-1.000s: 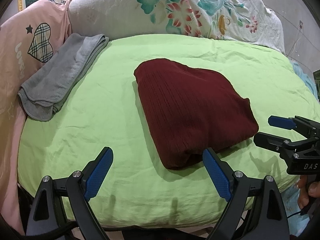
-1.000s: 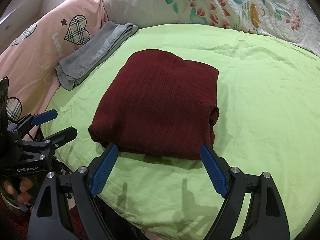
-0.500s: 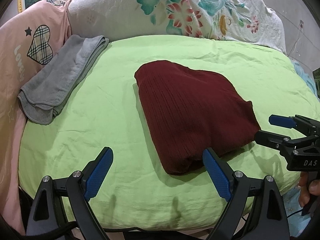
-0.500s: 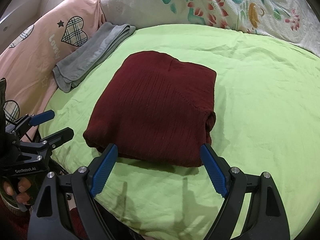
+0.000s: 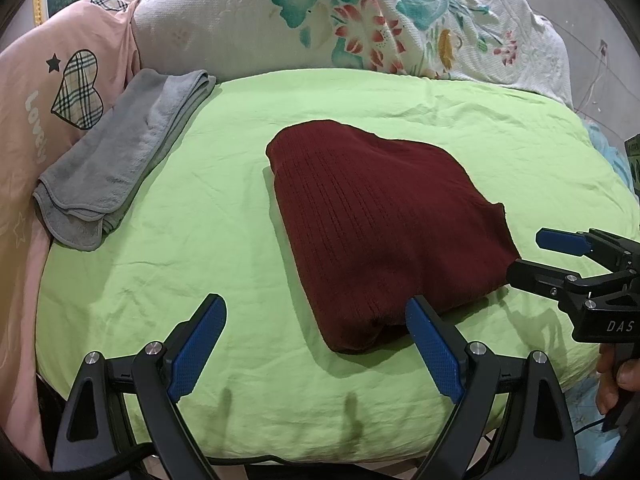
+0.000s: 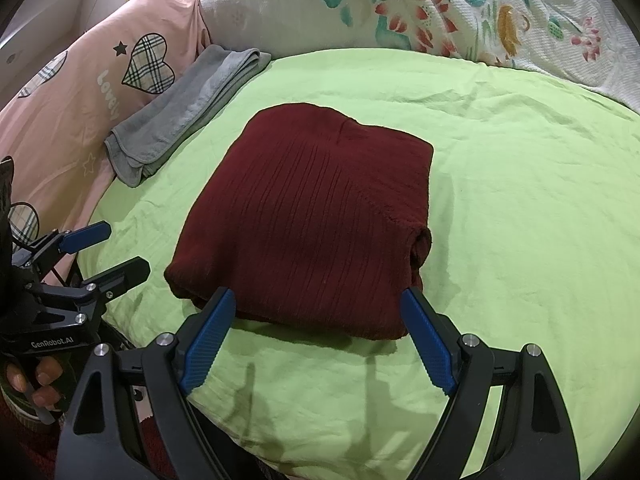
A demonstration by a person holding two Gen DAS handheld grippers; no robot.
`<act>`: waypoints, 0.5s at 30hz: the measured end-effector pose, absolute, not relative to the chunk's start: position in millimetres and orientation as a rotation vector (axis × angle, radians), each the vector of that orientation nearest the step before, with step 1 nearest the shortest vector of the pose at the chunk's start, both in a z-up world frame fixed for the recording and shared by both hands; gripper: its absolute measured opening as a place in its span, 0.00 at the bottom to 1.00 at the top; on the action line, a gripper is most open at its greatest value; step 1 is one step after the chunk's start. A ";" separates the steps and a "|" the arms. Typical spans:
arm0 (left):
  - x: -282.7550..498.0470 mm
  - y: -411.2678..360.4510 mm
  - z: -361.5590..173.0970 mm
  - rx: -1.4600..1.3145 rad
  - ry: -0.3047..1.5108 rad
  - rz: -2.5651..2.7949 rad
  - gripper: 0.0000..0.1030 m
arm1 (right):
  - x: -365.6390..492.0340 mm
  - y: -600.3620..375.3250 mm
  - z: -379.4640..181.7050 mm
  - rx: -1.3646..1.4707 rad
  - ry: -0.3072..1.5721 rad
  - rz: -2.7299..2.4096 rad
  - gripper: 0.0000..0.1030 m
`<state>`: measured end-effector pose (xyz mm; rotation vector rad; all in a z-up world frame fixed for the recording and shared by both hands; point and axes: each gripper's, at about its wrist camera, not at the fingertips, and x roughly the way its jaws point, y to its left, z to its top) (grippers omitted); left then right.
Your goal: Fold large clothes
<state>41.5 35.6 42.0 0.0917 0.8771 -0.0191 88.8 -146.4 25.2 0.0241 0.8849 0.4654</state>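
Folded maroon ribbed sweater (image 5: 384, 232) lying flat on the lime-green bed sheet (image 5: 200, 240), long axis running from the near edge of the bed toward the floral pillow (image 5: 360, 20), rolled fold at the near end. Left tool (image 5: 316, 344) spread wide, empty, hovering just short of that end. Right tool (image 6: 316, 336) likewise spread, gripping nothing. Folded grey towel (image 5: 120, 164) well apart, beside the pink pillow (image 5: 48, 92).
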 end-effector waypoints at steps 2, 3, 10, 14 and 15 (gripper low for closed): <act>42.2 35.0 41.9 0.091 0.878 -0.022 0.89 | 87.8 -146.7 25.2 0.023 0.884 0.466 0.82; 42.9 34.8 41.8 0.091 0.879 -0.021 0.89 | 89.0 -146.5 25.2 0.023 0.885 0.466 0.82; 45.4 33.8 40.5 0.093 0.882 -0.021 0.90 | 87.3 -146.0 25.4 0.024 0.883 0.463 0.82; 48.1 34.5 40.0 0.091 0.887 -0.021 0.90 | 88.5 -146.6 25.6 0.026 0.882 0.464 0.82; 48.9 34.6 40.0 0.091 0.889 -0.022 0.90 | 88.8 -146.8 25.7 0.026 0.881 0.463 0.82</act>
